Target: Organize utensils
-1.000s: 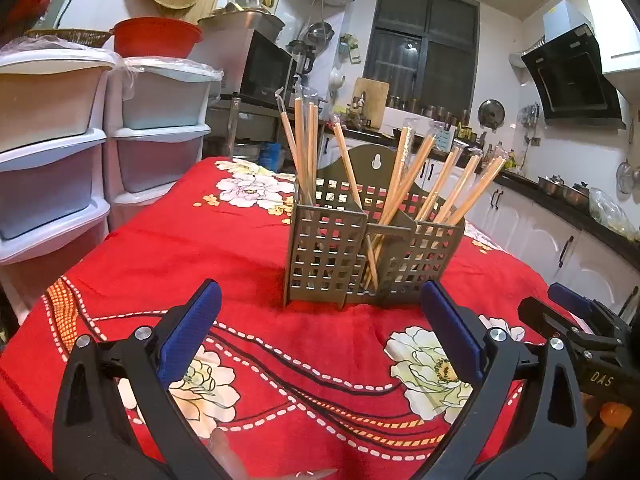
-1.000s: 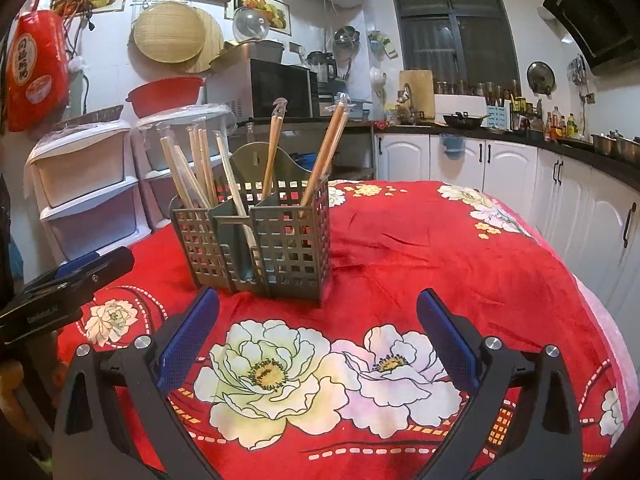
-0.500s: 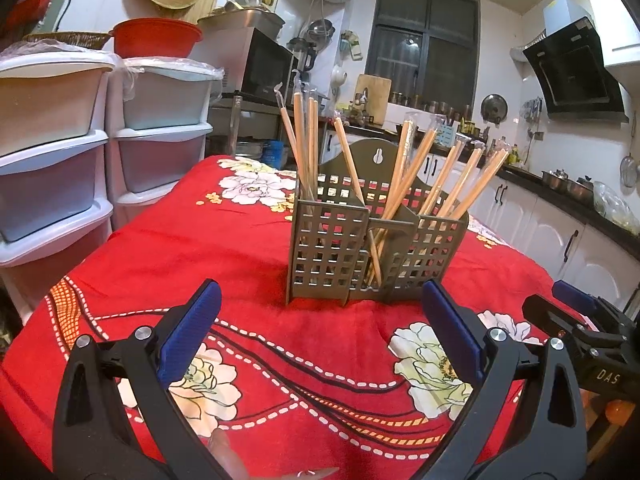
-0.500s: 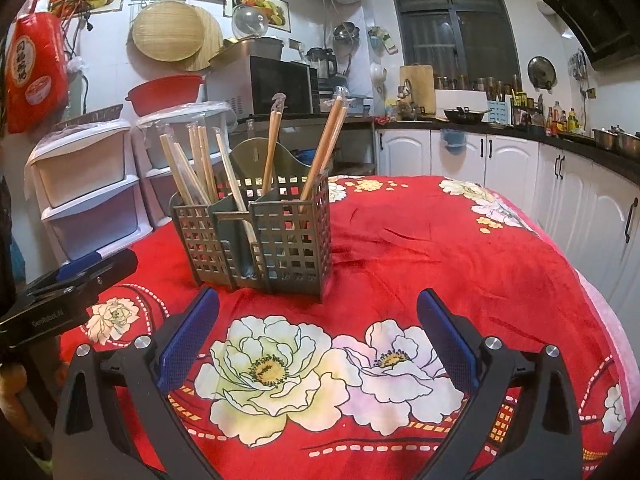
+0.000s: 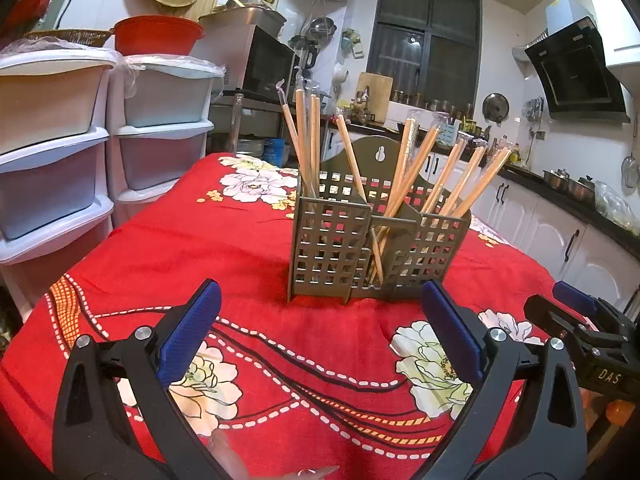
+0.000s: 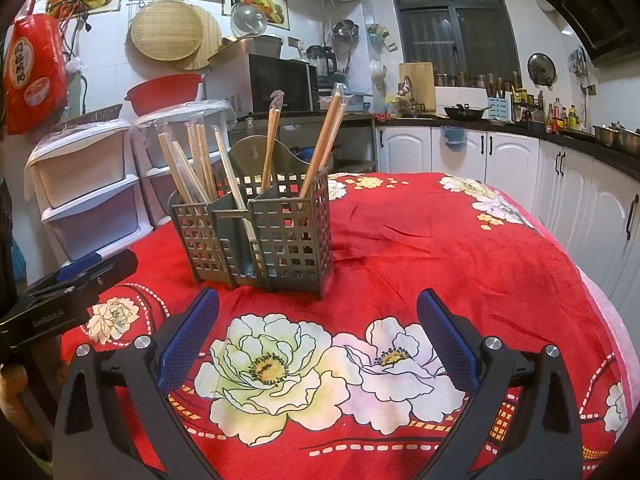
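Note:
A grey slotted utensil holder (image 5: 340,252) stands on the red flowered tablecloth (image 5: 224,240). It also shows in the right wrist view (image 6: 280,236). Several wooden chopsticks (image 5: 416,168) stand upright or lean in its compartments; they also show in the right wrist view (image 6: 188,168). My left gripper (image 5: 322,334) is open and empty, just short of the holder. My right gripper (image 6: 318,334) is open and empty, in front of the holder's right corner. Each gripper shows at the edge of the other's view: the right one (image 5: 580,320), the left one (image 6: 76,276).
White plastic drawer units (image 5: 60,152) stand left of the table. A microwave (image 6: 272,84) and shelves stand behind. White cabinets (image 6: 520,164) and a counter run along the right. The table edge curves down at the right (image 6: 600,300).
Both grippers have drawn back and risen a little; the holder sits slightly lower and farther in the right view. Both stay open and empty.

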The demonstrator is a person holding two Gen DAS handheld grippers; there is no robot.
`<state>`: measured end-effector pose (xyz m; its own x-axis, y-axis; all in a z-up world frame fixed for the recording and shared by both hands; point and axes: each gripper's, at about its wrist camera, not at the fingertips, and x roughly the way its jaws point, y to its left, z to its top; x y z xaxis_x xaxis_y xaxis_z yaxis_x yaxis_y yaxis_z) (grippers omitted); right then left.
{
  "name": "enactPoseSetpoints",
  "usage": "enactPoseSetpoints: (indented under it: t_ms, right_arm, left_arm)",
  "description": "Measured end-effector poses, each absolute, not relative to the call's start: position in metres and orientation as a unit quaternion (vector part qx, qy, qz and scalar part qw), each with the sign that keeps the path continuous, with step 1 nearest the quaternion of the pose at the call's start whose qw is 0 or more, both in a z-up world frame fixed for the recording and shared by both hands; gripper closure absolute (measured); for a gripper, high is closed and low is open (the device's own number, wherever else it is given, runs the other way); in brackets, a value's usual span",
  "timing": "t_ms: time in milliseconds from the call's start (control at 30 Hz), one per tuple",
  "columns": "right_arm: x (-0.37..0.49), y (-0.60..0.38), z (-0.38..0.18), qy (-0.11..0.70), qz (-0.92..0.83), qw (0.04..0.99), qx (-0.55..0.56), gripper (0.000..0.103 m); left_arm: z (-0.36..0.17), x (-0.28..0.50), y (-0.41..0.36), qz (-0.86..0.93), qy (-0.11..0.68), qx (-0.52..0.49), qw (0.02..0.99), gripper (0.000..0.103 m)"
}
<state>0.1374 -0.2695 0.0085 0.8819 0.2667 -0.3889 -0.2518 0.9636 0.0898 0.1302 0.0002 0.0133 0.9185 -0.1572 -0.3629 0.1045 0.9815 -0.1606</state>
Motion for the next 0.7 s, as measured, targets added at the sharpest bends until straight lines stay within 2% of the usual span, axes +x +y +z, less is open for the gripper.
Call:
enactPoseSetpoints:
  t_ms: [700]
  right_arm:
    - [0.1364, -0.2690, 0.0072, 0.204, 0.134, 0.970, 0.019, 0.007]
  left_arm:
    - [0.0141, 0.1308, 0.0003, -0.065, 0.195, -0.073, 0.976, 0.012]
